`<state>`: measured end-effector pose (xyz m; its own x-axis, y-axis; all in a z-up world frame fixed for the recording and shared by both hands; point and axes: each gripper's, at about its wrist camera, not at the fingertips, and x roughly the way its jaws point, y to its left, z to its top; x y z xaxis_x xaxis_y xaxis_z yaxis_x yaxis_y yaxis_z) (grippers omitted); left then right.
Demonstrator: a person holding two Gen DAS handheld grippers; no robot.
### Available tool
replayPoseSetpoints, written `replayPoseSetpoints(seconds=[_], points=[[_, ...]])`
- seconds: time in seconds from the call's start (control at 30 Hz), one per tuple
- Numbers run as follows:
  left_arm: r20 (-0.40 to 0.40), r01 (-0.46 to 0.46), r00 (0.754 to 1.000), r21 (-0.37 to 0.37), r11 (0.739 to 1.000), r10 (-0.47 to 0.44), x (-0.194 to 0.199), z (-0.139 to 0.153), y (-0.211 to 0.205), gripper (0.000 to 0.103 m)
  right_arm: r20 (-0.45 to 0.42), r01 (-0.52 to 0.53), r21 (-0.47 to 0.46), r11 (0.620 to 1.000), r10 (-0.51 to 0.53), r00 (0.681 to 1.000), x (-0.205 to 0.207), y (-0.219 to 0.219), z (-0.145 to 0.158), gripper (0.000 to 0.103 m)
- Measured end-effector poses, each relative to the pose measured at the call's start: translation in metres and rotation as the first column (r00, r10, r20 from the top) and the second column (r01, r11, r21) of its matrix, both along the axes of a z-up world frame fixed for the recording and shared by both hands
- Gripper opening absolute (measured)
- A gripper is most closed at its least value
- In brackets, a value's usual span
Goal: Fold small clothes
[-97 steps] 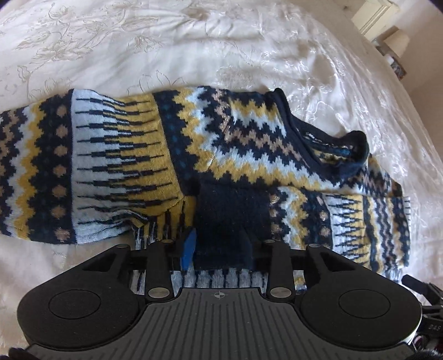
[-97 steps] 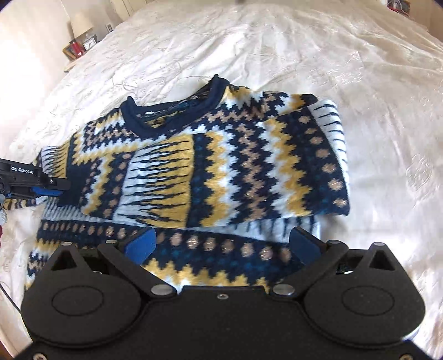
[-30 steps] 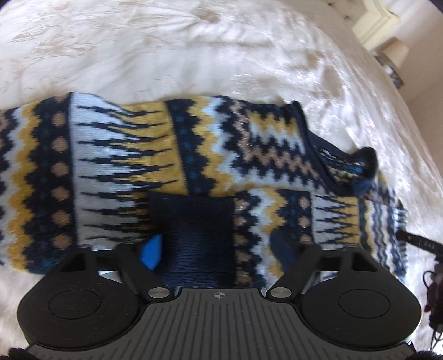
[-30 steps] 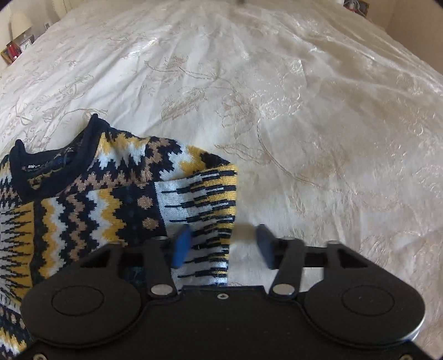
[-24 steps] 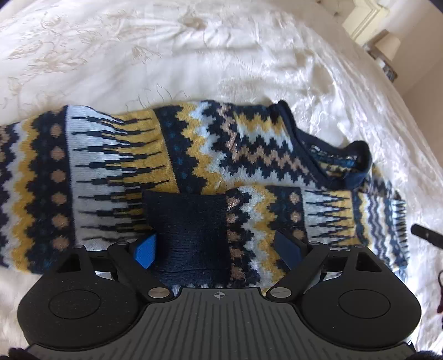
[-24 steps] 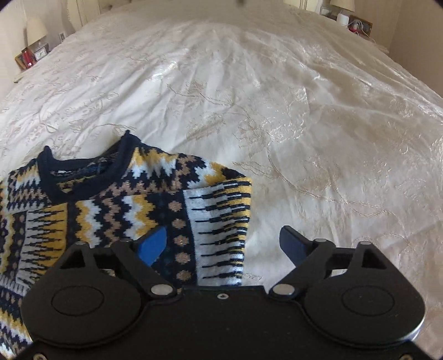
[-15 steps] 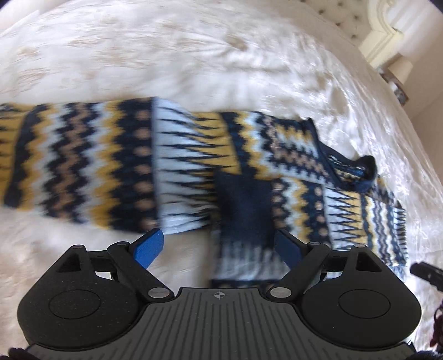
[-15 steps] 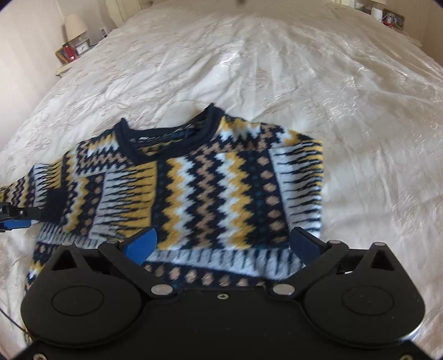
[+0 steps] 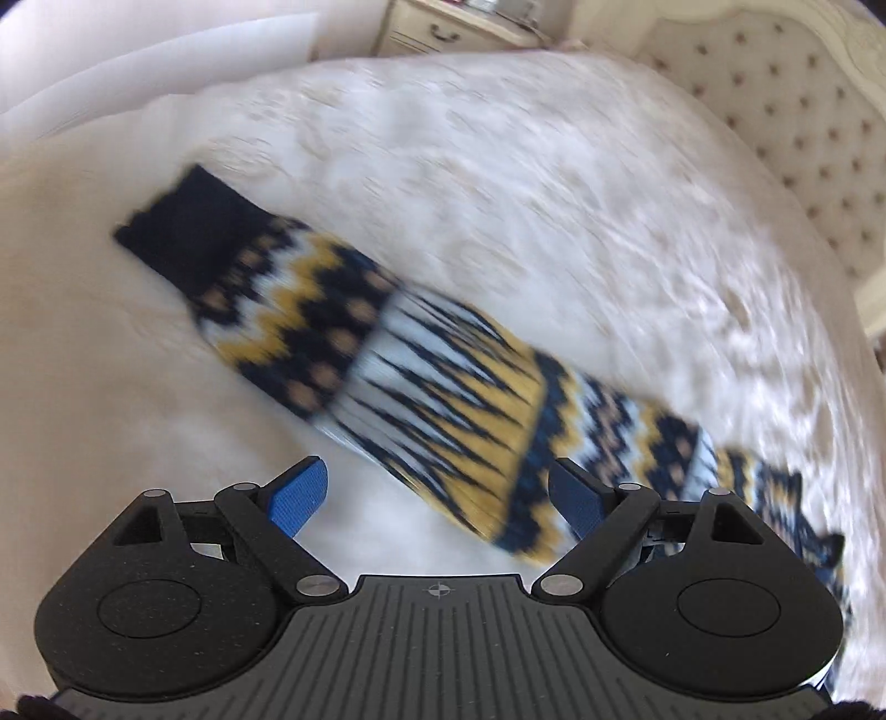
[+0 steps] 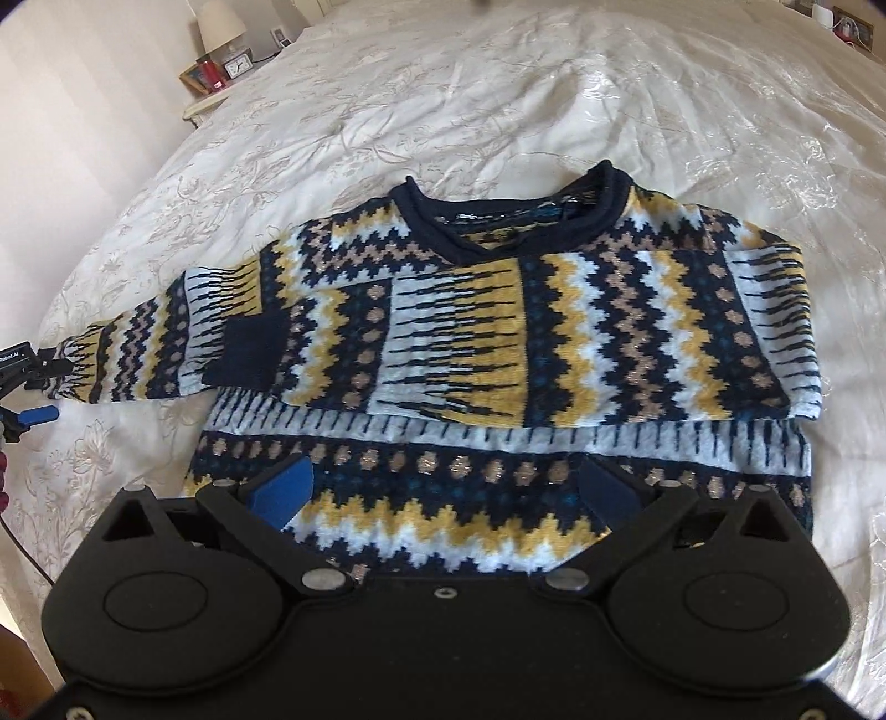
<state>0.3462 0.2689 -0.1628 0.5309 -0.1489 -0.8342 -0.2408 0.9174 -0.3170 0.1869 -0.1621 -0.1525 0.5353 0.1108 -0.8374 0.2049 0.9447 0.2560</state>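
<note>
1. The patterned sweater lies flat on the bed, neckline towards the far edge, hem towards the near edge under the right tongs.
2. One sleeve is folded across the chest, its navy cuff resting on the body.
3. The other sleeve stretches out straight over the bedspread, with its dark cuff at the far end; this view is blurred.
4. The right tongs hover over the hem band, jaws spread wide, gripping nothing.
5. The left tongs are also wide open and empty, just above the outstretched sleeve.
6. A nightstand with a lamp stands beside the bed's far left corner.
</note>
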Motion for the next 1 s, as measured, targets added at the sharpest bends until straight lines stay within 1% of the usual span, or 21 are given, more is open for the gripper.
replayPoseSetpoints(seconds=[0.17,0.3,0.37,0.5,0.57,0.63,0.73,0.77,0.8,0.87,0.9,0.93,0.97,1.0], points=[[-0.008,-0.084,0.996,-0.037,0.996,0.084,0.018,-0.013,0.042,0.087,0.003,-0.011,0.001,1.000,0.011,1.000,0.011,0.020,0.005,0.102],[-0.018,-0.130,0.991,-0.080,0.988,0.129,0.029,-0.029,0.061,0.087,-0.007,-0.027,-0.005,1.000,0.027,1.000,0.020,0.035,0.005,0.102],[-0.019,-0.141,0.990,-0.091,0.986,0.140,0.035,-0.035,0.065,0.087,-0.015,-0.034,-0.009,0.999,0.034,0.999,0.025,0.042,0.005,0.102],[-0.005,-0.131,0.991,-0.094,0.987,0.131,0.049,-0.041,0.071,0.088,-0.028,-0.044,-0.015,0.999,0.043,0.999,0.033,0.050,0.003,0.102],[0.003,-0.133,0.991,-0.115,0.984,0.134,0.051,-0.044,0.076,0.091,-0.033,-0.051,-0.017,0.999,0.050,0.998,0.035,0.055,0.003,0.102],[0.018,-0.158,0.987,-0.160,0.974,0.163,0.050,-0.044,0.083,0.091,-0.036,-0.056,-0.018,0.998,0.055,0.998,0.039,0.058,0.002,0.102],[0.019,-0.216,0.974,-0.222,0.951,0.226,0.046,-0.043,0.089,0.089,-0.041,-0.066,-0.015,0.998,0.065,0.997,0.042,0.061,0.002,0.102],[0.019,-0.229,0.970,-0.240,0.943,0.241,0.045,-0.042,0.092,0.085,-0.040,-0.070,-0.015,0.997,0.069,0.997,0.042,0.062,0.002,0.102],[0.025,-0.236,0.968,-0.253,0.938,0.250,0.042,-0.041,0.093,0.076,-0.040,-0.073,-0.015,0.997,0.073,0.997,0.043,0.063,0.003,0.102],[0.037,-0.259,0.960,-0.257,0.931,0.277,0.037,-0.037,0.094,0.032,-0.041,-0.080,-0.011,0.997,0.079,0.996,0.043,0.063,0.002,0.102],[0.038,-0.269,0.957,-0.256,0.929,0.287,0.036,-0.036,0.093,0.021,-0.042,-0.083,-0.010,0.997,0.082,0.996,0.042,0.063,0.002,0.102],[0.043,-0.266,0.957,-0.261,0.928,0.287,0.033,-0.034,0.093,0.009,-0.043,-0.086,-0.009,0.996,0.086,0.995,0.041,0.063,0.002,0.102],[0.054,-0.257,0.958,-0.266,0.929,0.280,0.030,-0.031,0.091,0.006,-0.044,-0.089,-0.007,0.996,0.089,0.995,0.040,0.062,0.002,0.102],[0.076,-0.249,0.958,-0.254,0.934,0.276,0.028,-0.024,0.088,0.006,-0.044,-0.092,-0.005,0.996,0.092,0.995,0.039,0.062,0.002,0.102]])
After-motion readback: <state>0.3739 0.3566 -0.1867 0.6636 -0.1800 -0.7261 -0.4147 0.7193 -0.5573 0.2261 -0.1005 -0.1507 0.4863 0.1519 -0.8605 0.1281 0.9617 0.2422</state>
